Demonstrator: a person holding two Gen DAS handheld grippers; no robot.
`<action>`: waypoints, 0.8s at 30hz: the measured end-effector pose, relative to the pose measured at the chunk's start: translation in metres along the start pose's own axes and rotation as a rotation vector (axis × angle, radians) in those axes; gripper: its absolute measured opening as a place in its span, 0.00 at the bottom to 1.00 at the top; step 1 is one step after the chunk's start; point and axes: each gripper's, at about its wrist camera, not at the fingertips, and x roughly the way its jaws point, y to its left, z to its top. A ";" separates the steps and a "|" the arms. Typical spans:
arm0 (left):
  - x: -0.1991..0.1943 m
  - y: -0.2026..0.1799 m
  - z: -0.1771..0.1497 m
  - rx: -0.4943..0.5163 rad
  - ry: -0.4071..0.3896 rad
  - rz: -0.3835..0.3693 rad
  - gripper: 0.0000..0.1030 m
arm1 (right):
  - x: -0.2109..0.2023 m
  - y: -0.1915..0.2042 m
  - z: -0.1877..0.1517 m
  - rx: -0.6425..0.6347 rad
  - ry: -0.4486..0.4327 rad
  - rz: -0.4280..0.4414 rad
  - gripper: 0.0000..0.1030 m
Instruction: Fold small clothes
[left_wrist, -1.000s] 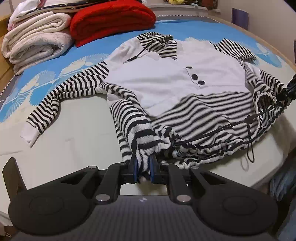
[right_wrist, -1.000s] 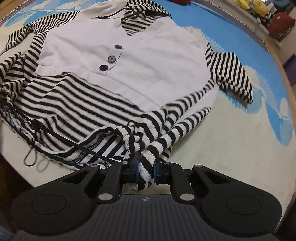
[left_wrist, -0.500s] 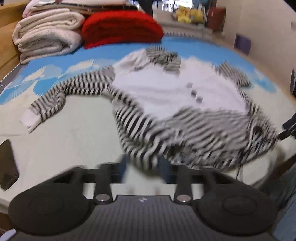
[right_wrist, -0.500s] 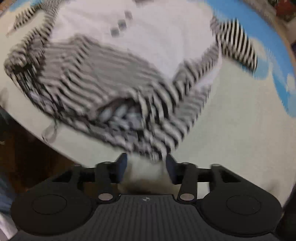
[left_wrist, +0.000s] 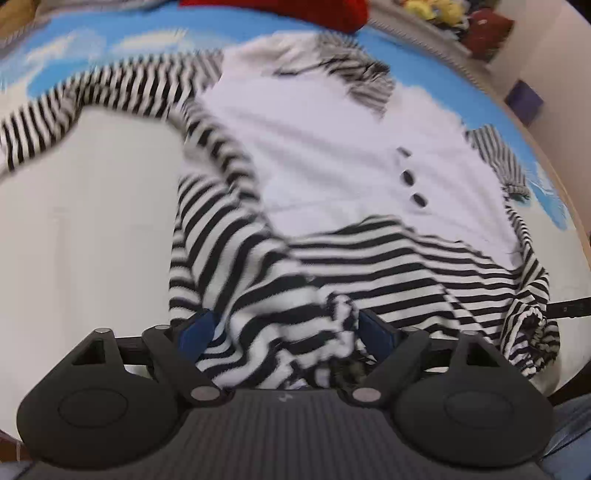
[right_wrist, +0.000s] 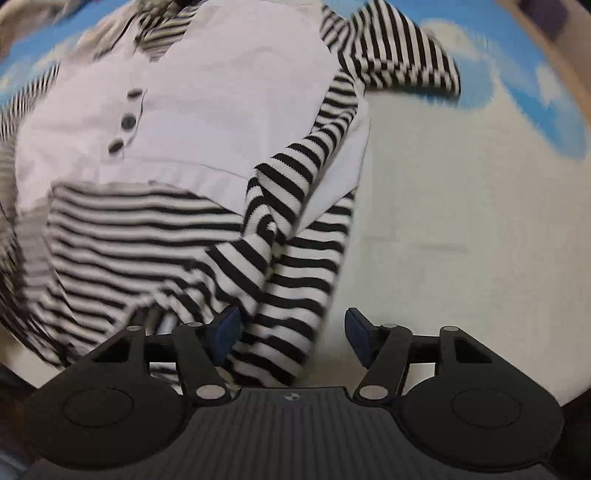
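Both grippers have just let go: a second ago each pinched a bunch of striped hem, and now the left gripper (left_wrist: 286, 334) and the right gripper (right_wrist: 291, 334) have been opening and stand spread, blue pads clear of the cloth on either side. The small black-and-white striped knit top with a plain white chest panel and dark buttons (left_wrist: 332, 155) lies face up on the pale bedsheet with blue cloud print (left_wrist: 92, 240), its bottom edge slumped in loose folds right under the tools. From the right wrist, the striped sleeve (right_wrist: 295, 229) seems to run down between the open jaws, though blur makes that uncertain. I'd judge the garment laid out, with the first real fold not yet made.
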 end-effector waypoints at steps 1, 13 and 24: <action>0.002 0.005 -0.004 0.010 0.015 0.000 0.54 | 0.002 0.000 0.000 0.033 -0.010 0.027 0.64; -0.030 0.015 -0.045 0.192 0.054 0.066 0.11 | 0.011 0.060 -0.054 -0.516 0.132 -0.234 0.02; -0.038 0.009 -0.001 0.118 -0.065 -0.012 0.75 | -0.012 0.066 -0.022 -0.287 -0.046 -0.089 0.66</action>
